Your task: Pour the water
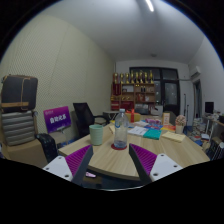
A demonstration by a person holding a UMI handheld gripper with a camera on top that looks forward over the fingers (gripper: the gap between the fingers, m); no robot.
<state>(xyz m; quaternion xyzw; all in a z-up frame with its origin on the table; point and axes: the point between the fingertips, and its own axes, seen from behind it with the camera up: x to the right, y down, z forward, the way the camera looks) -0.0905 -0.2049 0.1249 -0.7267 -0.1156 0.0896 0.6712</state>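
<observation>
A clear plastic water bottle (121,131) stands upright on a red coaster (120,146) on the wooden table (150,152), beyond my fingers. A pale green cup (97,134) stands to its left on the same table. My gripper (112,165) hangs over the table's near end, open, with only bare table top between the purple pads (76,161). The bottle and cup are a short way ahead of the fingertips and apart from them.
Notebooks and a teal book (152,133) lie on the table right of the bottle. A dark office chair (83,116) stands behind the cup. A suitcase (17,127) and a purple sign (58,121) stand to the left. Shelves with trophies (135,90) line the far wall.
</observation>
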